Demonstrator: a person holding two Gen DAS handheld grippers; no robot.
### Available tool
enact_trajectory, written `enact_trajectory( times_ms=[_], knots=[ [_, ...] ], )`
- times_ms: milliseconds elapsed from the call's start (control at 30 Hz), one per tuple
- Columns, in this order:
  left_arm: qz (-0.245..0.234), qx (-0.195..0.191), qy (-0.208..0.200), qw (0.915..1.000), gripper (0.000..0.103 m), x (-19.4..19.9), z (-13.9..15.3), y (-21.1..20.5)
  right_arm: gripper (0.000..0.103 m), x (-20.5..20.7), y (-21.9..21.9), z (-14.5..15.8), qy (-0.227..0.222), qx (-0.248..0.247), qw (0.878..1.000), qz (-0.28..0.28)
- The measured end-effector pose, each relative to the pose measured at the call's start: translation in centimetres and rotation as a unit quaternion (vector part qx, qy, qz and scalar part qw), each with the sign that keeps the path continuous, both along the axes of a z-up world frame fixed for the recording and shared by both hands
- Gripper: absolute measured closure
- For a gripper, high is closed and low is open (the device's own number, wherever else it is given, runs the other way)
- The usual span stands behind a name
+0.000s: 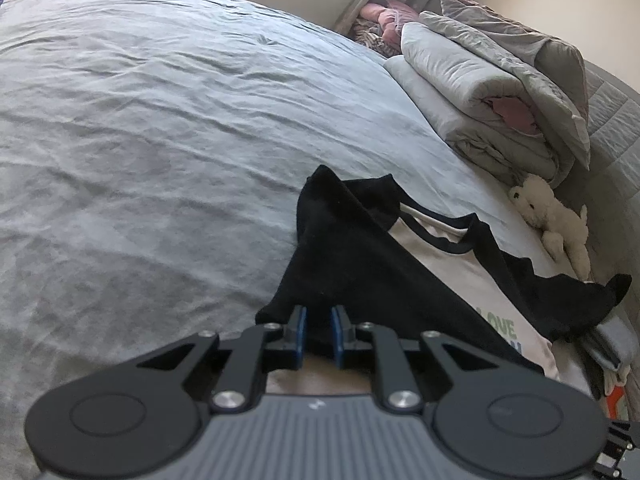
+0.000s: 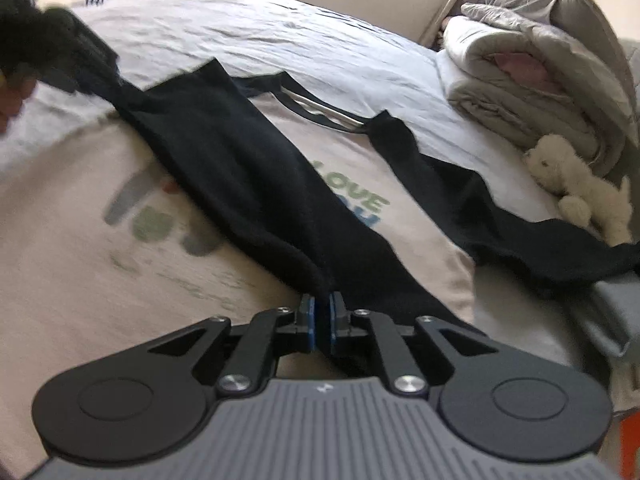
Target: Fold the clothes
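A cream shirt with black sleeves and a printed front (image 2: pixel 120 264) lies flat on the bed; it also shows in the left wrist view (image 1: pixel 460 272). One black sleeve (image 2: pixel 240 184) is stretched across the shirt's chest. My right gripper (image 2: pixel 322 304) is shut on the cuff end of this sleeve. My left gripper (image 1: pixel 319 316) is shut on the sleeve's black cloth (image 1: pixel 340 248) near the shoulder end. It shows blurred at the far left of the right wrist view (image 2: pixel 60 52). The other black sleeve (image 2: pixel 520 236) lies spread to the right.
The bed has a wrinkled grey sheet (image 1: pixel 160 140). Folded grey quilts (image 1: pixel 492 84) are stacked at its right side. A white plush toy (image 1: pixel 556 220) lies below them, near the right sleeve. A wall and curtain stand behind.
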State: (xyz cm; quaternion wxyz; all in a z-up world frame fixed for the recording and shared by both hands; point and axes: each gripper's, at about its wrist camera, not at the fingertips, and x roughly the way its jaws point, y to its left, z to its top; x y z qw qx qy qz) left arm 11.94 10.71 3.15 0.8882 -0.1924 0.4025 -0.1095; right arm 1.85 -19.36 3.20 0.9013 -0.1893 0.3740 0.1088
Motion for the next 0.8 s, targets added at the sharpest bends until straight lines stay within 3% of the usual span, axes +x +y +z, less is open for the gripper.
enact_trajectory(
  times_ms=[133,200,267,333,367,500,633,800],
  knots=[
    [-0.001,0.001,0.002,1.0000,0.089,-0.1,0.1,0.0,0.094,0.3,-0.2,-0.4,-0.014,-0.022,1.000,-0.006],
    [-0.002,0.002,0.003,1.0000,0.089,-0.1,0.2,-0.1,0.073,-0.1,0.2,-1.1,-0.029,-0.059,0.998,0.009],
    [-0.002,0.007,0.003,1.0000,0.089,-0.1,0.3,-0.2,0.073,-0.5,0.6,-1.5,-0.040,-0.086,0.995,0.022],
    [-0.001,0.010,0.002,0.9999,0.089,-0.1,0.3,-0.2,0.094,-0.3,0.1,-0.8,-0.030,-0.056,0.998,0.015],
    [-0.001,0.012,0.002,0.9999,0.089,-0.2,0.3,-0.2,0.099,-0.2,-0.3,-0.3,-0.024,-0.034,0.999,0.010],
    [0.000,0.014,0.003,0.9999,0.089,-0.1,0.4,-0.2,0.099,-0.3,-0.8,1.1,-0.027,-0.015,1.000,0.001],
    [0.001,0.016,0.006,0.9999,0.089,-0.1,0.5,-0.1,0.099,0.2,-0.5,-0.6,0.002,-0.030,1.000,0.003],
    [-0.010,0.047,0.002,0.9989,0.089,-0.3,0.8,-0.9,0.098,-0.2,-0.3,0.4,-0.008,-0.017,1.000,0.004]
  ],
)
